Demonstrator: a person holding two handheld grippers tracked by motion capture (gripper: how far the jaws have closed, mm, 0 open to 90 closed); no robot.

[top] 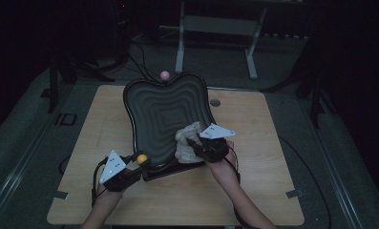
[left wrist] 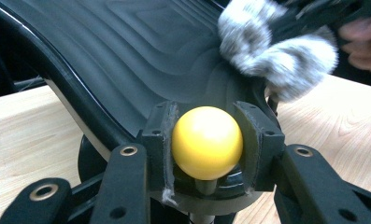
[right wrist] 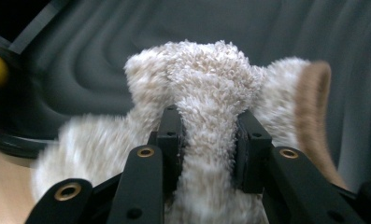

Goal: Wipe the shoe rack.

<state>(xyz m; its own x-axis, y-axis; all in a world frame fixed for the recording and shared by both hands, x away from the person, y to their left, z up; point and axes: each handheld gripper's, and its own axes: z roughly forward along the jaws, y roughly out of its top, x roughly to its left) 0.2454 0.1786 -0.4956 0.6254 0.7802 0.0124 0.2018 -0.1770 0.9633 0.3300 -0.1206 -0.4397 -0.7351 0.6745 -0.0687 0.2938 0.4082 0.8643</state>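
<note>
A large dark ribbed tray (top: 163, 114) with a wavy outline stands tilted on the wooden table (top: 254, 186). At its near left corner my left gripper (top: 138, 164) is shut on a yellow ball knob (left wrist: 206, 142), the pads pressing both its sides. A pink ball knob (top: 164, 75) tops the tray's far edge. My right gripper (top: 196, 143) is shut on a fluffy cream cloth (right wrist: 206, 93), which rests against the tray's ribbed surface (right wrist: 290, 42) near its lower right. The cloth (left wrist: 276, 51) also appears in the left gripper view, at the upper right.
A round grommet (top: 215, 102) sits in the table right of the tray. Cables (top: 144, 59) run off behind the tray, and metal stand legs (top: 180, 52) are on the floor beyond the table. The surroundings are dark.
</note>
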